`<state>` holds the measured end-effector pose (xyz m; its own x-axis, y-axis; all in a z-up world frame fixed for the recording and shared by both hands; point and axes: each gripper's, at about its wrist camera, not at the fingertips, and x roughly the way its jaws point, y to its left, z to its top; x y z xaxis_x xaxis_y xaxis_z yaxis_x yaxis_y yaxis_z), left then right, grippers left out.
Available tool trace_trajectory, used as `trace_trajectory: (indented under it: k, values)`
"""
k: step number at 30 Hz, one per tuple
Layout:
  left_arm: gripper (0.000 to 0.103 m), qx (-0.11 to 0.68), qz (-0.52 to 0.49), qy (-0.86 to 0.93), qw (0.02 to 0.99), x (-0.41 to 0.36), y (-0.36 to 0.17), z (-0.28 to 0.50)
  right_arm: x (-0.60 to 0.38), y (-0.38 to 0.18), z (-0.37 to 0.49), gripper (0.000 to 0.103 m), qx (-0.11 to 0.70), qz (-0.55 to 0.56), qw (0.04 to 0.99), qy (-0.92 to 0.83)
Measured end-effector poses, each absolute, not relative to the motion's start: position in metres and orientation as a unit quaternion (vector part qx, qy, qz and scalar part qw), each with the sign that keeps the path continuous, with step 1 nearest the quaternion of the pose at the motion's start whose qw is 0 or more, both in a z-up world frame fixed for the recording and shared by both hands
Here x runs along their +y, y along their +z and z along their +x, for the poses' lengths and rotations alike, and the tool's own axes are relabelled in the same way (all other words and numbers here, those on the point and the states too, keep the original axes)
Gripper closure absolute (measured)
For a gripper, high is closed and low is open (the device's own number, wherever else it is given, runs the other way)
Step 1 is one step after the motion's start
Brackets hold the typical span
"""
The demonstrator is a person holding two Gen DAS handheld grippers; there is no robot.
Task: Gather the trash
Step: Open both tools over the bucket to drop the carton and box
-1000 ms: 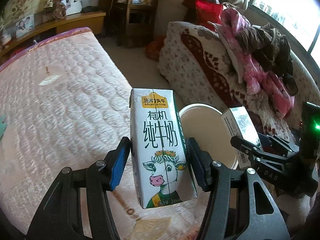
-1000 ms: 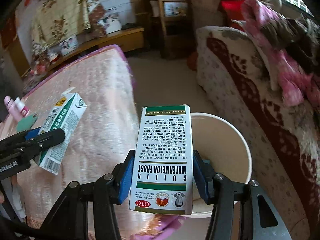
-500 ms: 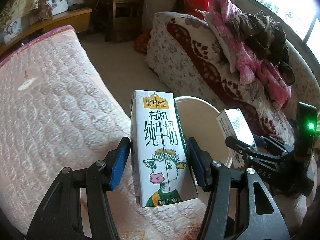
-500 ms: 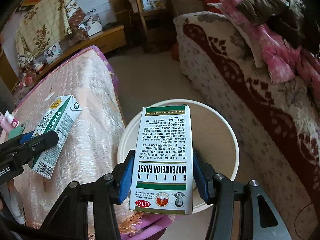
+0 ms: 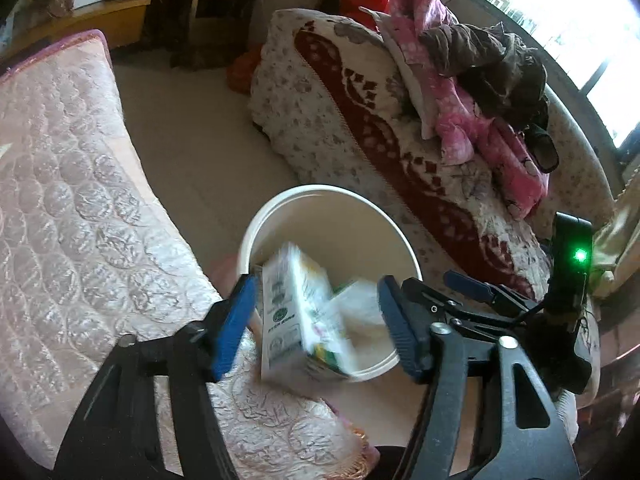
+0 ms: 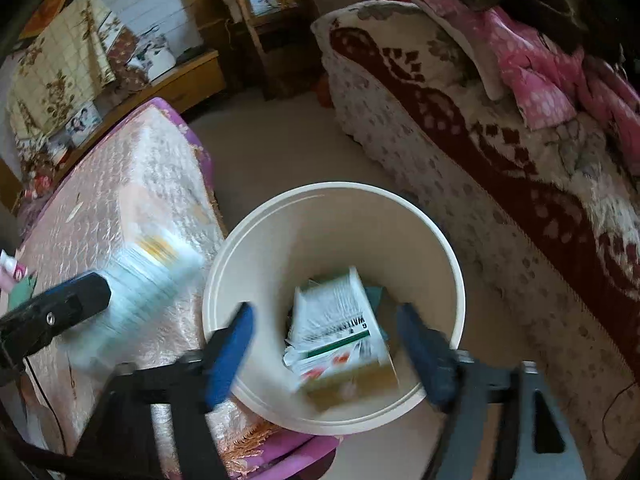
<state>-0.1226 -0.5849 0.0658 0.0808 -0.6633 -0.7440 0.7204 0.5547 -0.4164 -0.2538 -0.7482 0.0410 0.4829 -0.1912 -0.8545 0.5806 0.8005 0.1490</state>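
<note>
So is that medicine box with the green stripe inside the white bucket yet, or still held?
Released and dropping into the bucket. The medicine box is blurred and tilted within the rim, and the opening right tongs no longer touch it.

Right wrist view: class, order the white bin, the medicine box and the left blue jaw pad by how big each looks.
1. White bin, clearly largest.
2. Medicine box.
3. Left blue jaw pad, though nearness to the camera inflates it.

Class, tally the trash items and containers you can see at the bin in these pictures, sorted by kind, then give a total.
Milk carton: 1
Medicine box: 1
Cream bin: 1
Total: 3
</note>
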Motion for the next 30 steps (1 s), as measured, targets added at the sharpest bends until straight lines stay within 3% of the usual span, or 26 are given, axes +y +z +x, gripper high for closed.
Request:
trace_trajectory:
  k: [14,30]
  values:
    - [0.033,0.452,0.069,-0.407,0.791,-0.541,0.073,-0.114,-0.719,0.042,-0.241,0.026,0.457,0.188,0.843,-0.210]
    - [0.033,0.437,0.041,-0.295,0.849,-0.419,0.086,-0.075,-0.635,0.073,-0.184,0.026,0.446,0.149,0.871,-0.138]
